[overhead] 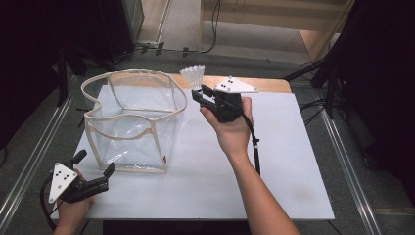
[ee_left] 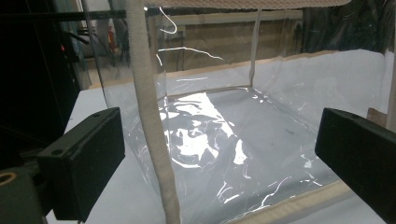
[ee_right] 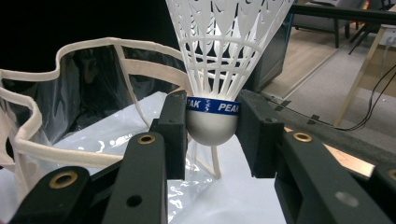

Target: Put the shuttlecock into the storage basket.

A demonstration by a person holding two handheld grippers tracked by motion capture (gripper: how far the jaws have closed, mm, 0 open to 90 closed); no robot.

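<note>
- Nearest to us, at the front left corner of the counter (overhead: 274, 161), our left tongs (overhead: 95, 169) rest low in our left hand (overhead: 73, 208), jaws spread wide with nothing between them.
- In the left gripper view those tongs (ee_left: 219, 154) face a corner of the clear bag (ee_left: 224, 135); one cloth-trimmed edge of it rises upright between the two black jaws, touching neither.
- Just beyond the left tongs, the clear bag (overhead: 134, 120) stands upright on the left half of the counter, its mouth open and its pale trim wavy along the rim.
- Farther back, right of the bag and raised above the counter, our right hand (overhead: 232, 127) holds the right tongs (overhead: 198, 94), which point toward the bag's rim.
- The right tongs (ee_right: 212, 123) are clamped on a white shuttlecock (ee_right: 219, 60), pinching its rounded base from both sides at the blue band, skirt pointing up.
- In the high view the shuttlecock (overhead: 192, 74) sits just beside the bag's far right rim, outside it.
</note>
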